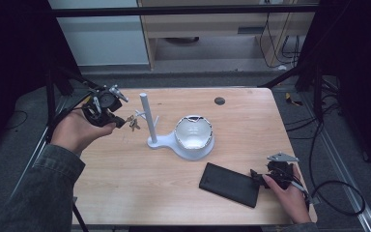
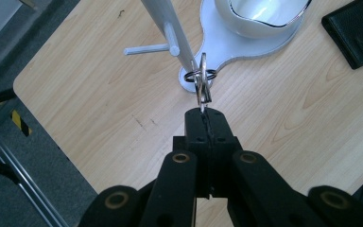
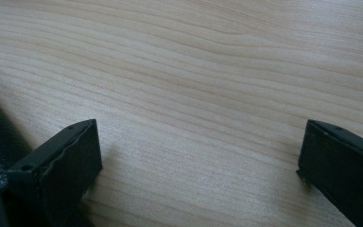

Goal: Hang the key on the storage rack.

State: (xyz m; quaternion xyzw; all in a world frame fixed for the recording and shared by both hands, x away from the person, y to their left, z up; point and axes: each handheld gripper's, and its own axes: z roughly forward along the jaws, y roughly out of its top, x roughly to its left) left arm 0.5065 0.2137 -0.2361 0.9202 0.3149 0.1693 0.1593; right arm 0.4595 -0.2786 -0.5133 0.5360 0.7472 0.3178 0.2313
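Two hand-held grippers: our left hand-held gripper [image 2: 203, 113] pinches a bunch of keys [image 2: 202, 82] beside the white peg stand [image 2: 170, 33]; our right hand-held gripper [image 3: 198, 156] gapes wide, holding nothing, above the tabletop [image 3: 194, 71].

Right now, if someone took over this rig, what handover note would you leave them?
Left gripper: shut on the keys, held in the air beside the white stand, near its pegs.
Right gripper: open, low over the table beside the black wallet, holding nothing.
Done: keys picked up and brought to the stand.
Left: probably hang the key ring on a peg and release. The wallet lies untouched, and the white dish sits on the stand's base.
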